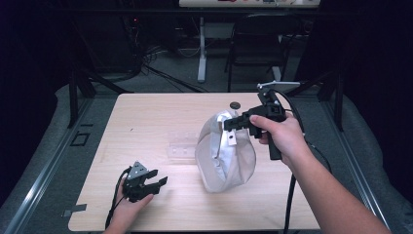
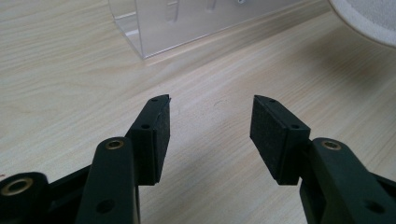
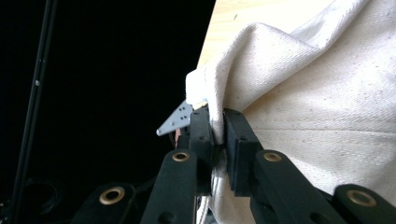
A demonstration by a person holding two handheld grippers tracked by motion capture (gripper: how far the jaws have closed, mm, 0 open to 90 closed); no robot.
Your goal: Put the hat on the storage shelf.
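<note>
- Your left gripper (image 1: 155,181) rests at the table's seven o'clock, jaws spread wide on nothing; bring it toward the loose lower rim.
- The clear plastic stand (image 1: 181,145) sits at centre; keep cloth off it.
- Your right gripper (image 1: 232,124) pinches a fold of the off-white canvas cap (image 1: 225,161) at three o'clock; lift steadily without slackening.

A light wooden table (image 1: 146,126) fills the middle of the high view, set on grey floor (image 1: 39,161). A clear plastic holder (image 1: 182,145) lies flat near the table's centre — upright walls, see-through. A small dark round disc (image 1: 235,104) sits by the far edge. Beyond the table stand a black chair (image 1: 263,44) and a white desk leg (image 1: 201,48) — cables (image 1: 160,73) trail across the floor there.
</note>
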